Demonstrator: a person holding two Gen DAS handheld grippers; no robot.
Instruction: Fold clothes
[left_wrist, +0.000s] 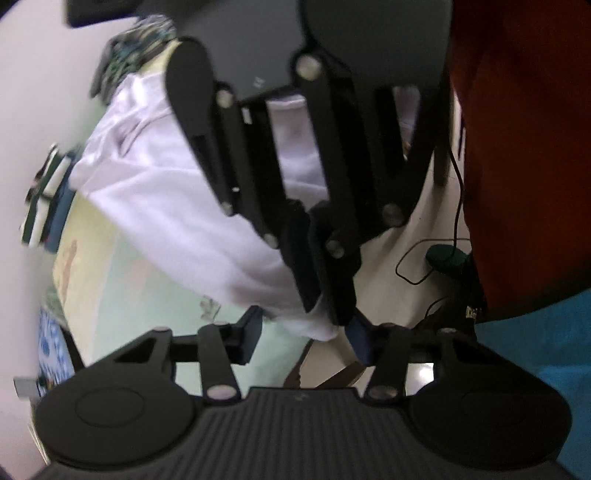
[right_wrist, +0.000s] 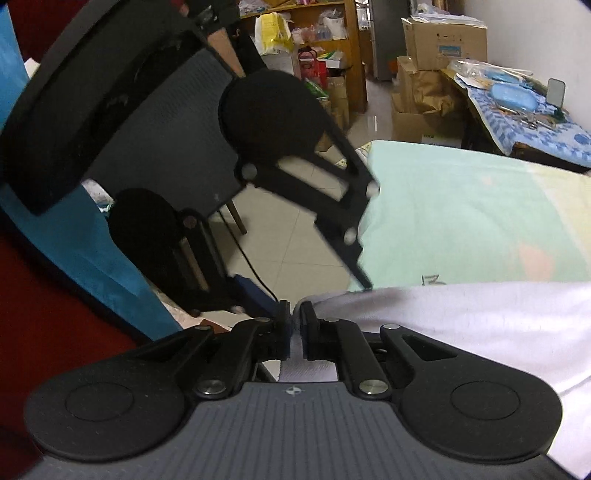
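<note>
A white garment lies across a bed with a pale green sheet; one corner is lifted off the bed's edge. My right gripper is shut on that corner, with white cloth pinched between its pads. In the left wrist view the right gripper reaches down from above, holding the same corner. My left gripper is open, its blue pads standing on either side of the hanging corner tip without touching it. From the right wrist view the left gripper comes in from the upper left, fingers spread.
A person in a red top and blue trousers stands close beside the bed. A black cable trails over the tiled floor. Cardboard boxes, a wooden shelf and a table with a blue patterned cloth lie beyond the bed.
</note>
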